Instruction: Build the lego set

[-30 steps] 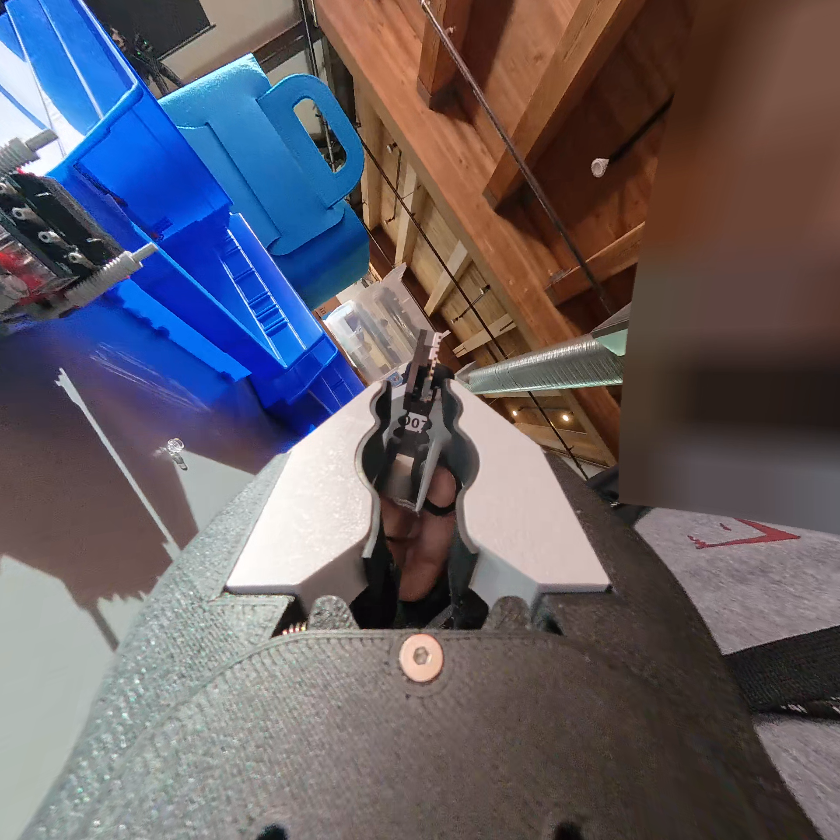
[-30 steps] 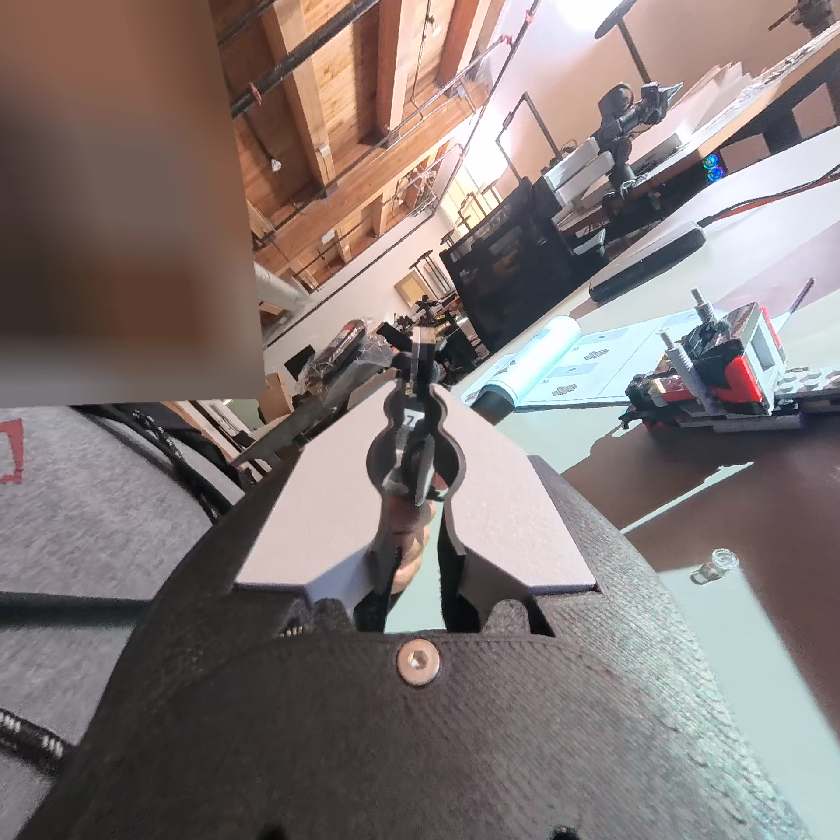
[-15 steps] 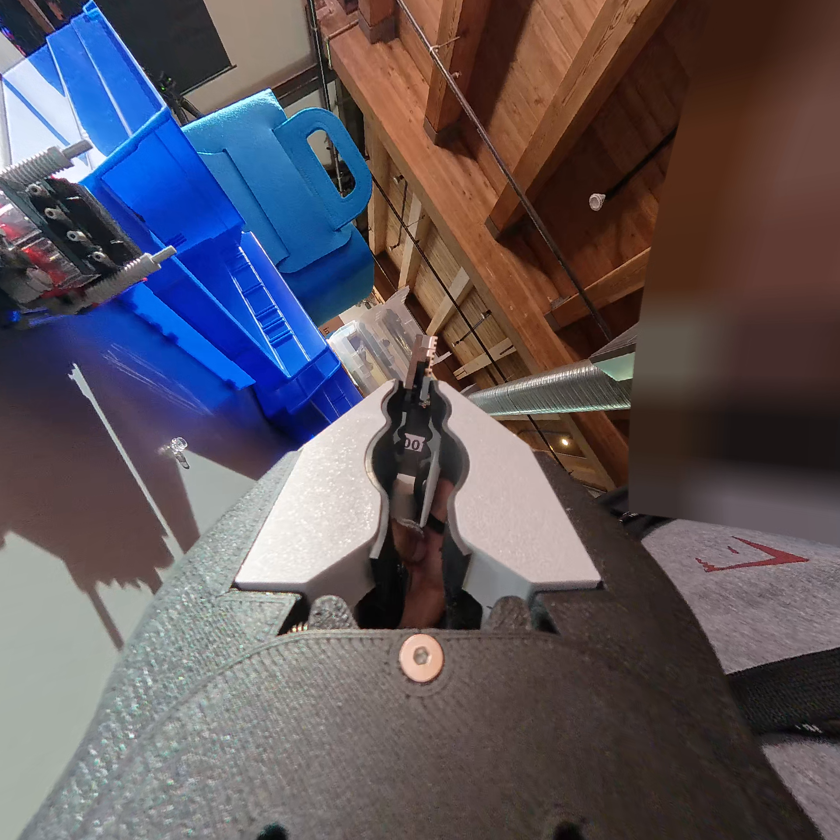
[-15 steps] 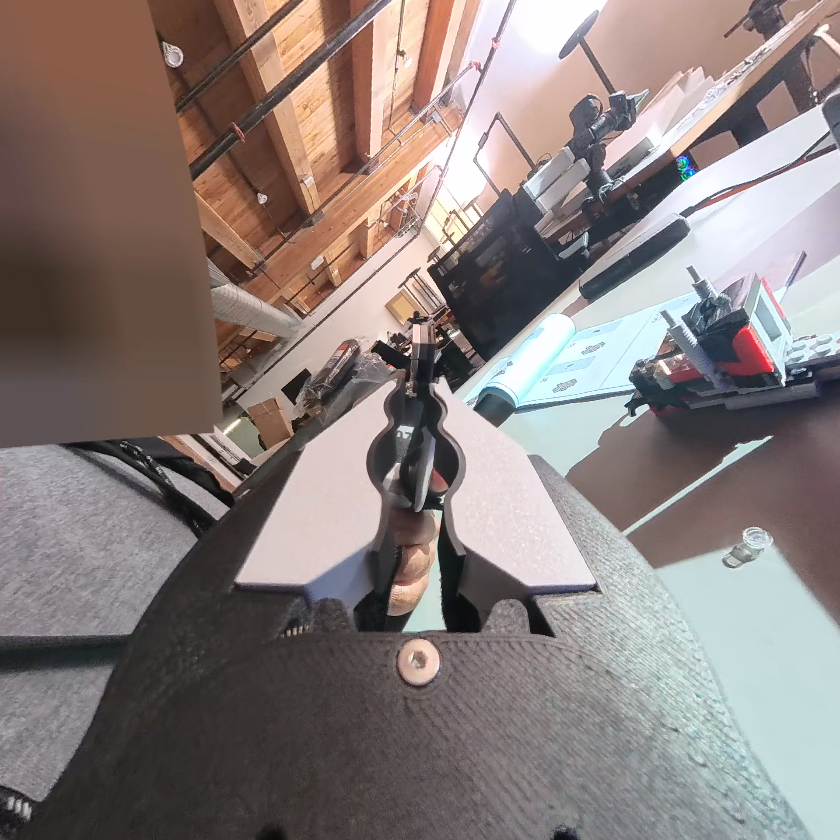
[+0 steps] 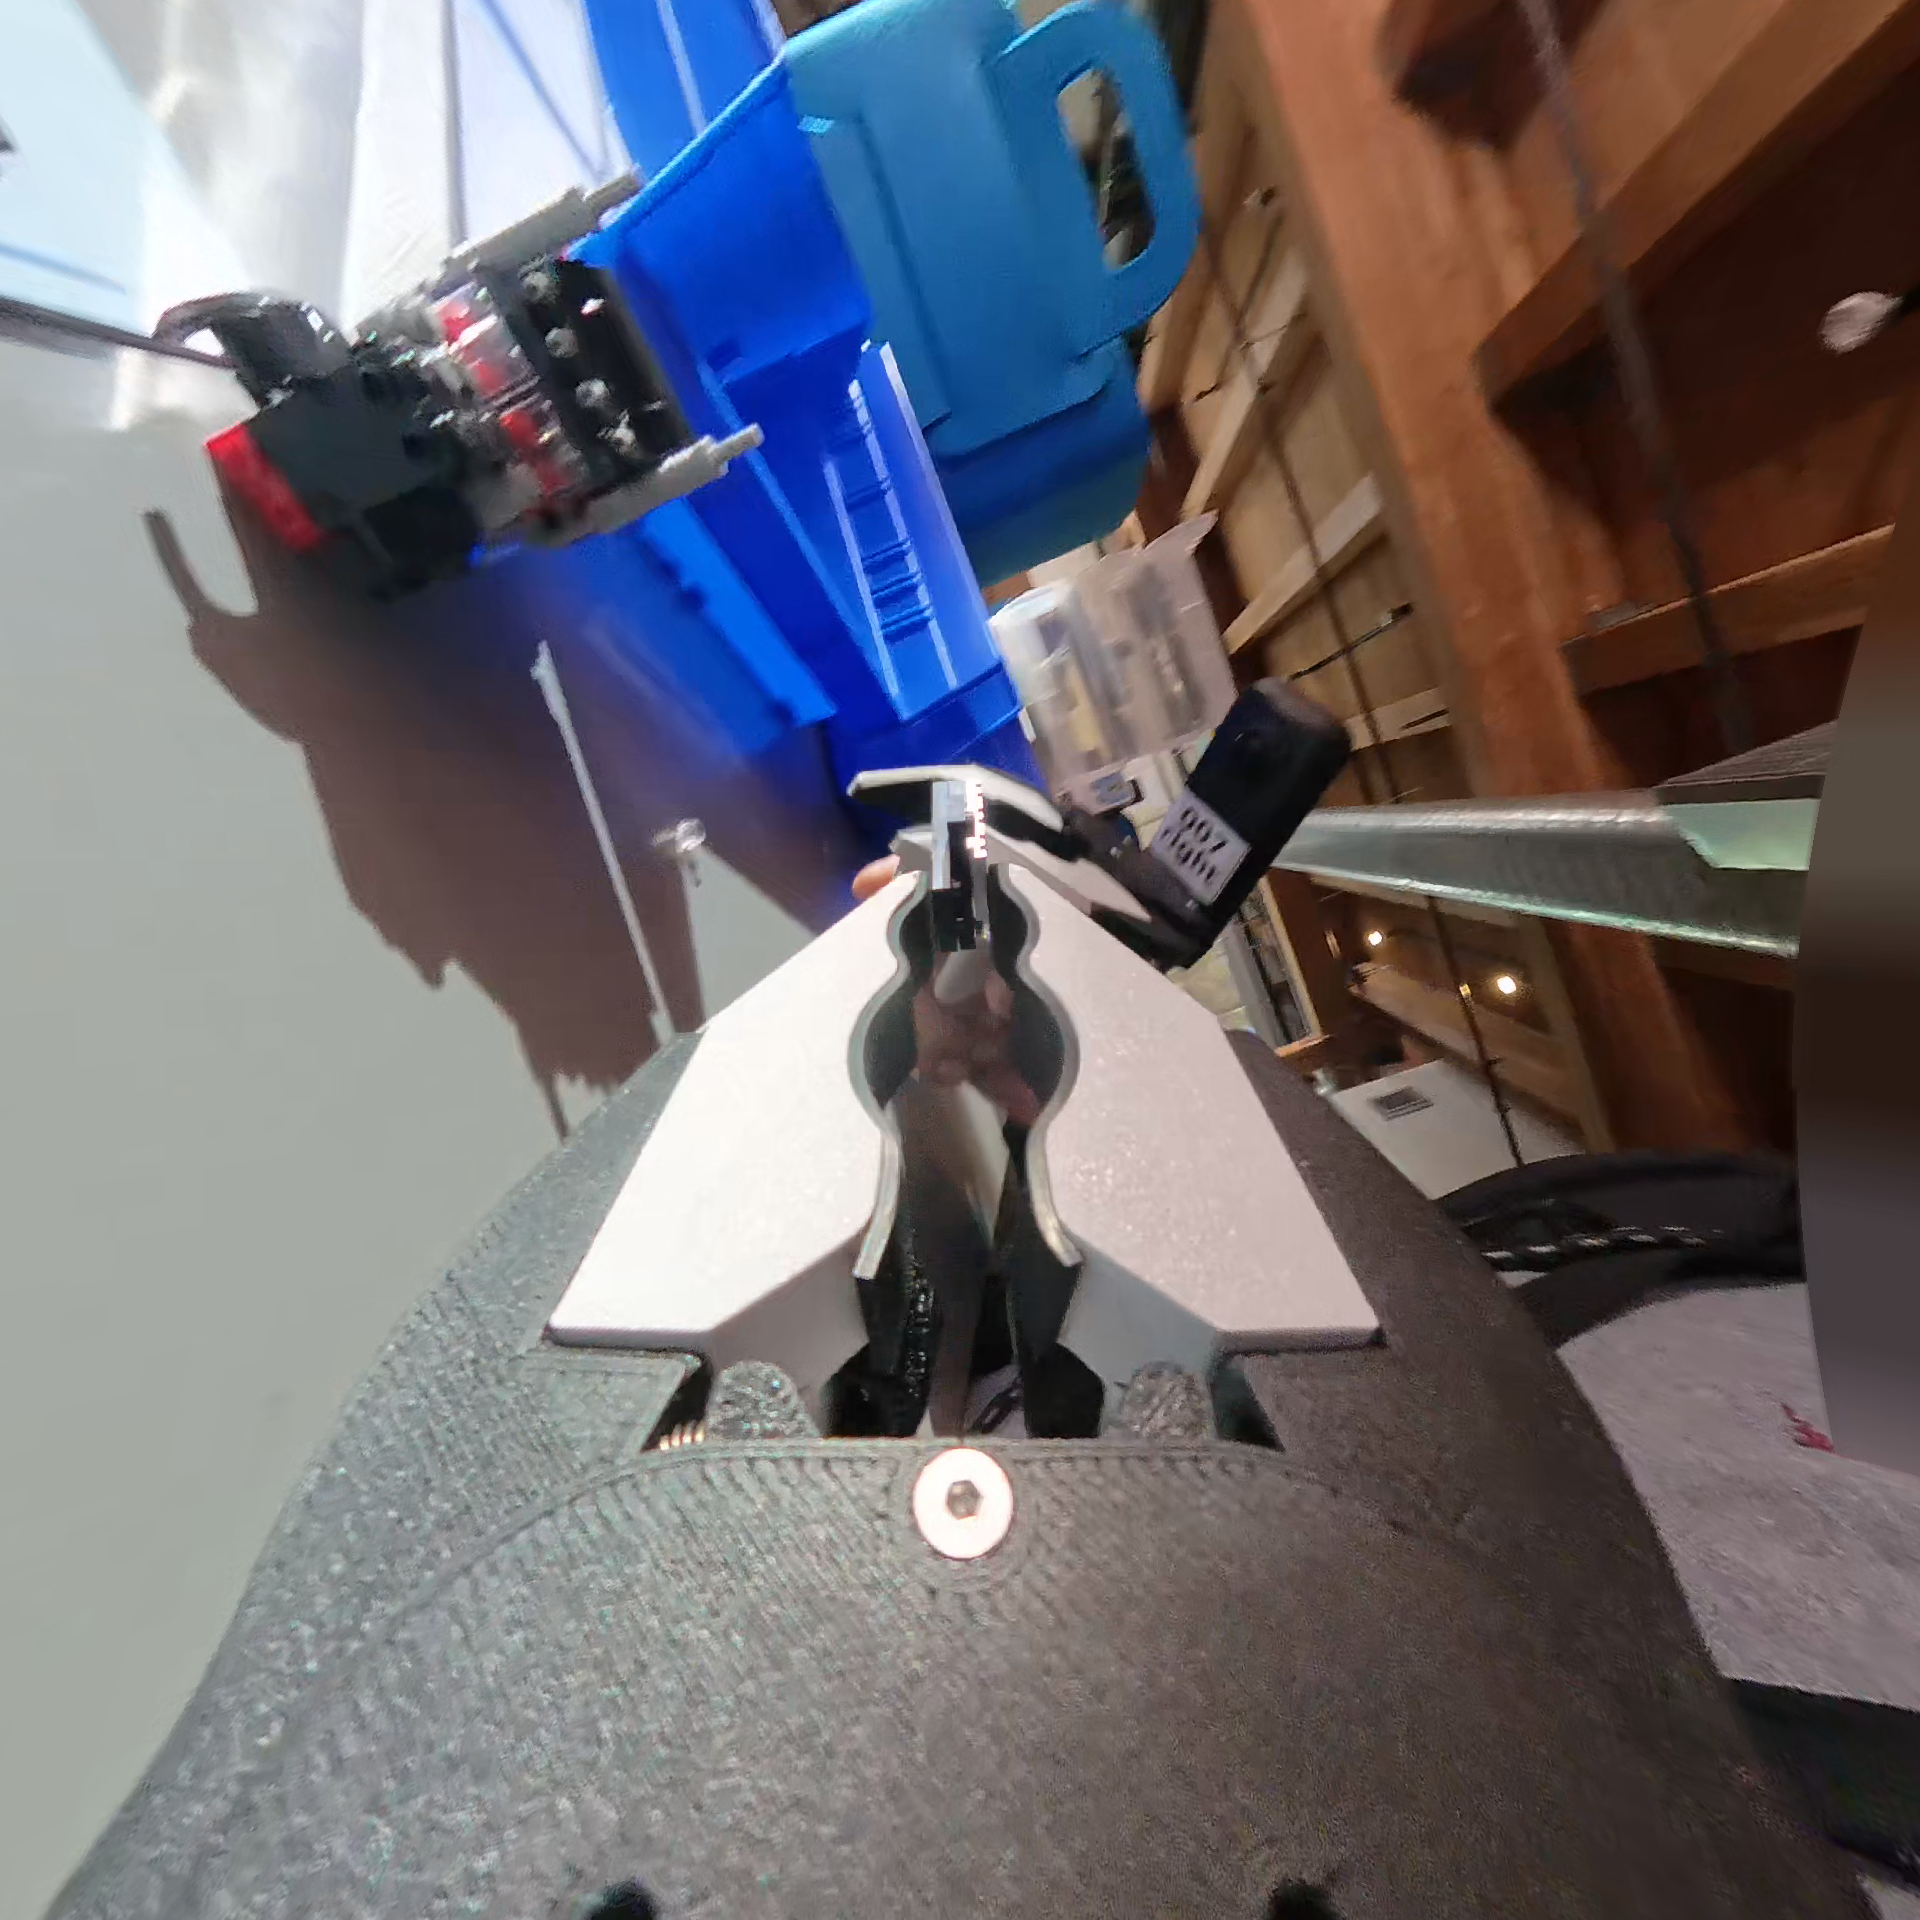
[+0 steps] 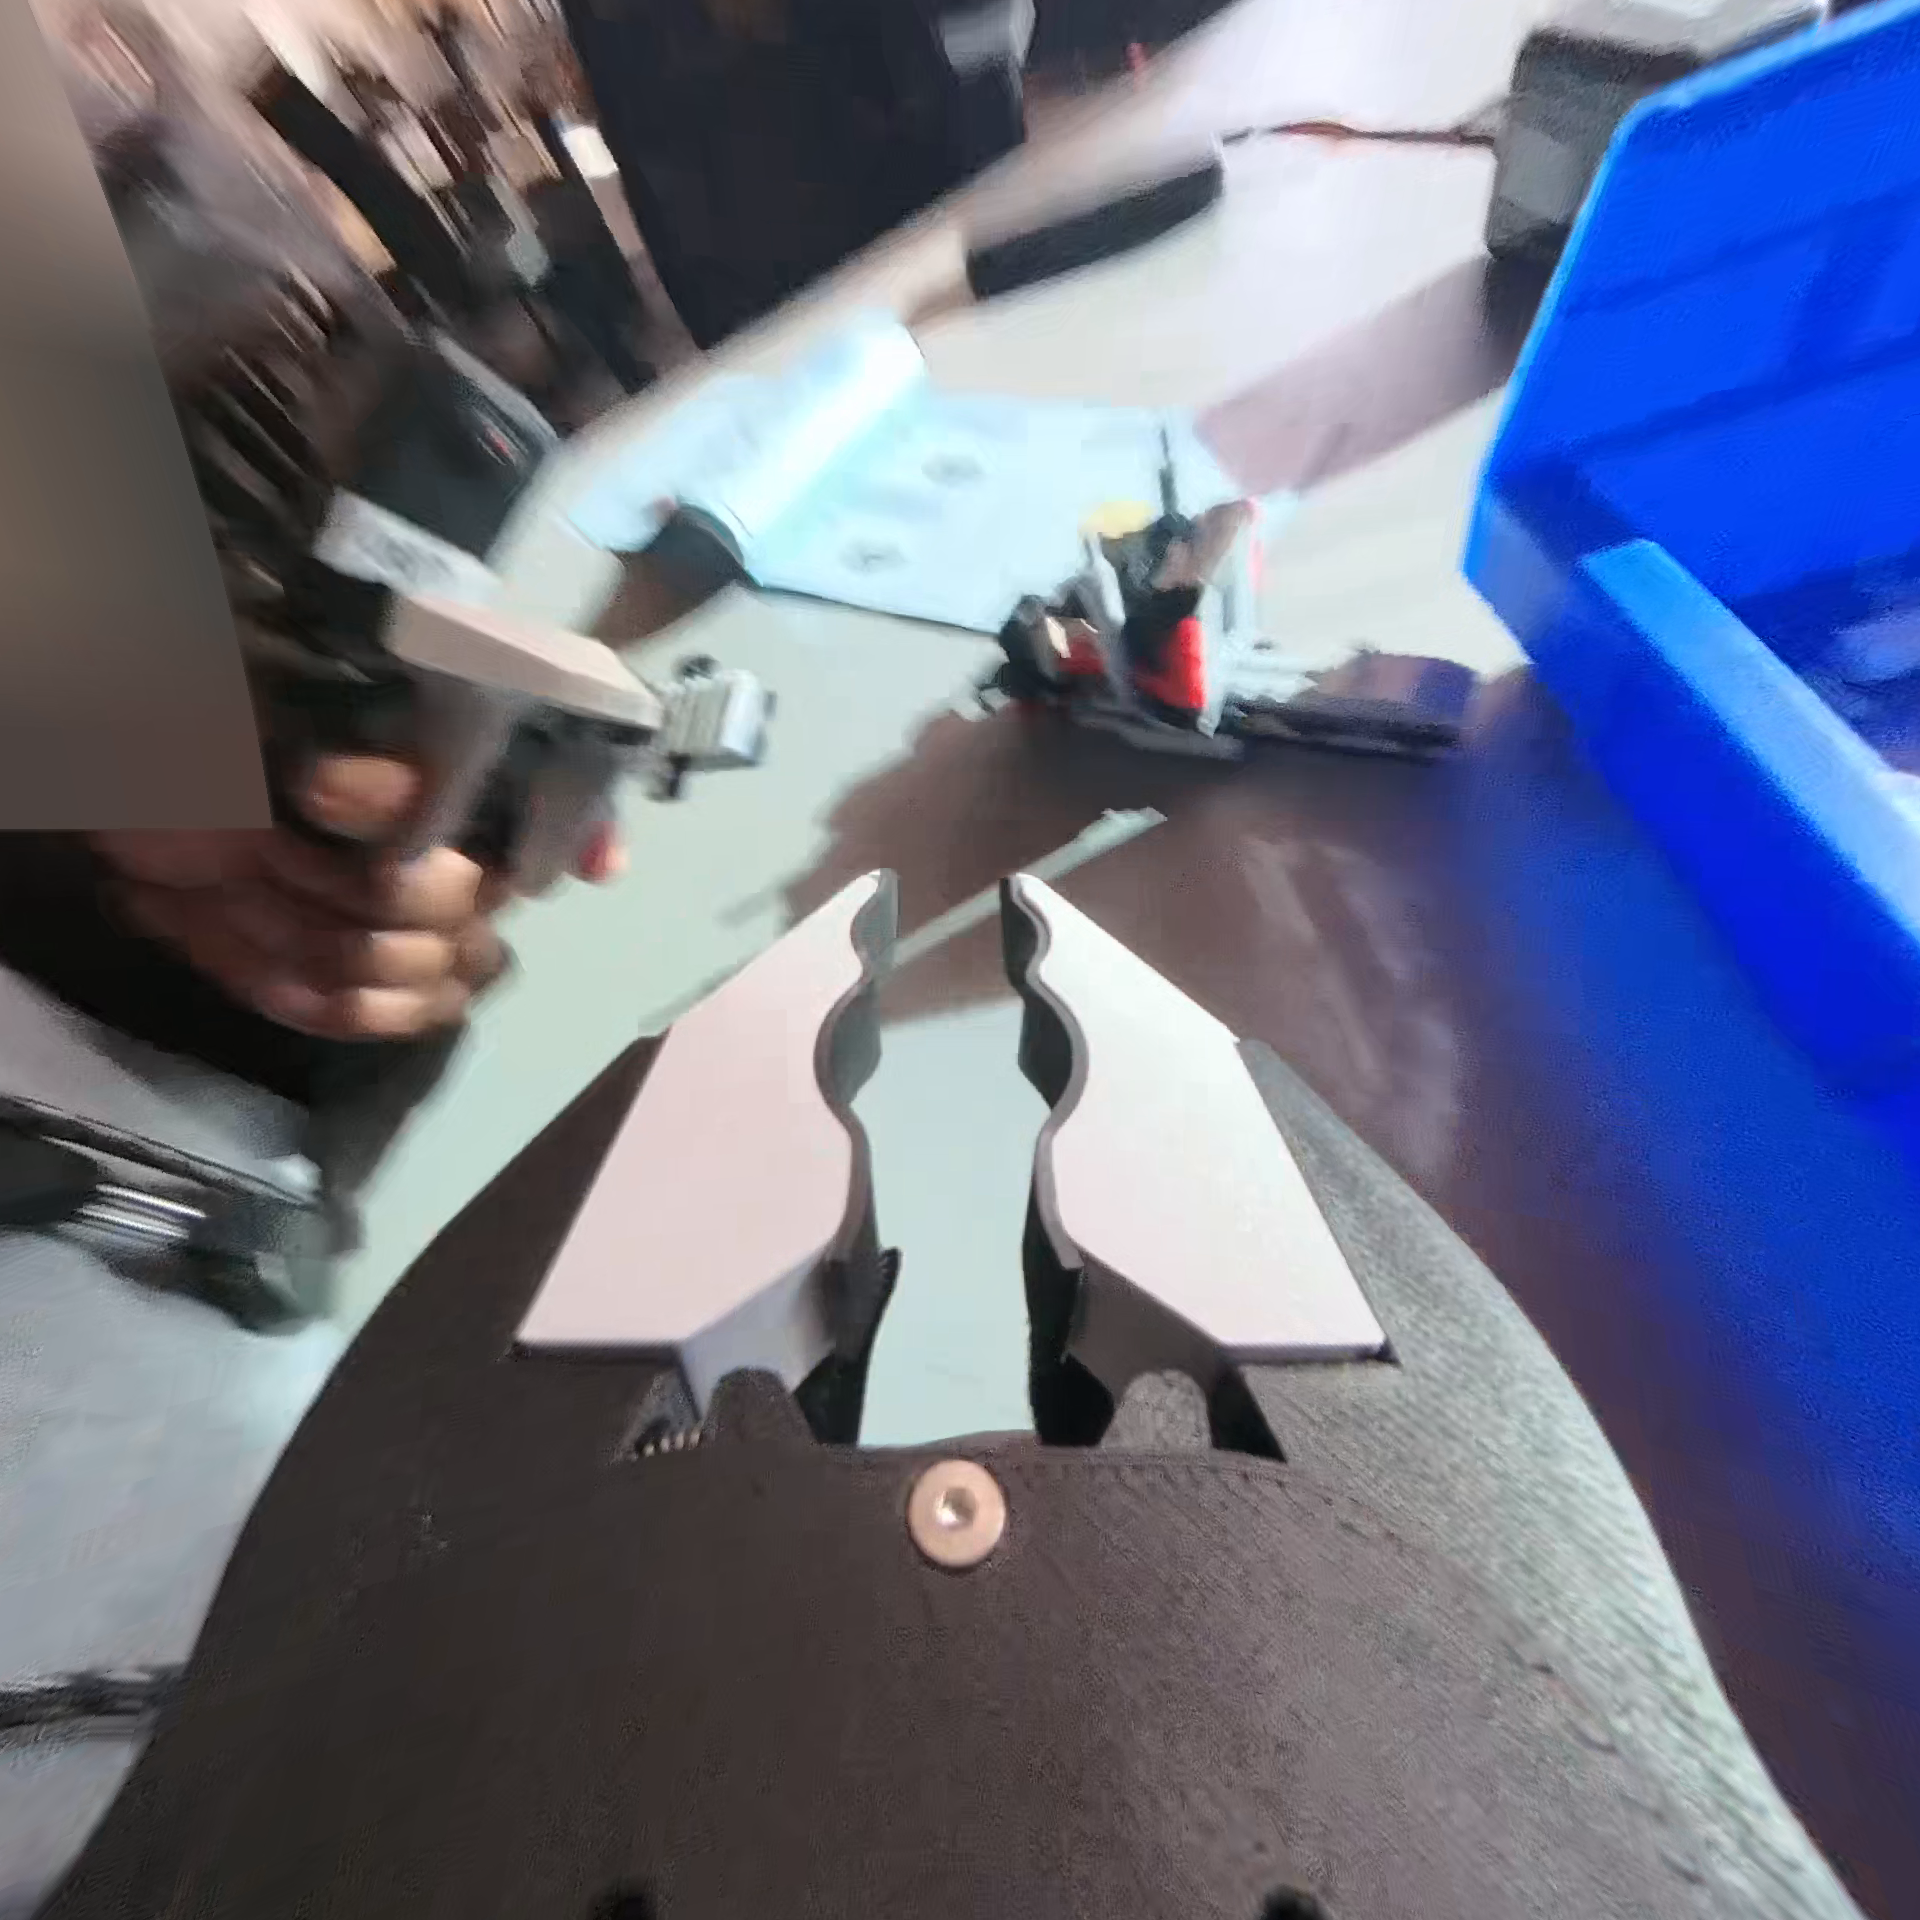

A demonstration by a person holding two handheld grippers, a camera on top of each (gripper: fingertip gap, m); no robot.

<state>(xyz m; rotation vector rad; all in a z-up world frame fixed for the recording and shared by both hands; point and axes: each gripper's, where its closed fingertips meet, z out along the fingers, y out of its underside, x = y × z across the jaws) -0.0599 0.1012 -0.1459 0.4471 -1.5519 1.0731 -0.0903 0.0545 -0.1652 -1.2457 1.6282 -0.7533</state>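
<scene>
My left gripper (image 5: 961, 906) is shut on a small grey and black lego piece (image 5: 951, 831), held in the air. It also shows at the left of the right wrist view (image 6: 665, 727), where the piece (image 6: 732, 715) sticks out of its tips. My right gripper (image 6: 948, 902) is open and empty above the table; part of it shows just beyond the left tips (image 5: 1039, 831). The partly built red, black and grey lego model (image 6: 1132, 644) stands on the table (image 5: 208, 935), also in the left wrist view (image 5: 468, 426).
An open instruction booklet (image 6: 883, 478) lies behind the model. A large blue bin (image 6: 1714, 436) stands to the right, with stacked blue bins (image 5: 831, 364) in the left wrist view. A tiny clear piece (image 5: 686, 836) lies loose on the table. A hand (image 6: 343, 935) holds the left gripper. One gripper's finger ends stand about 7 cm off the other's.
Both grippers were shut on the small piece, tip to tip. The right gripper has opened, let go and swung down toward the table. The left gripper keeps the piece.
</scene>
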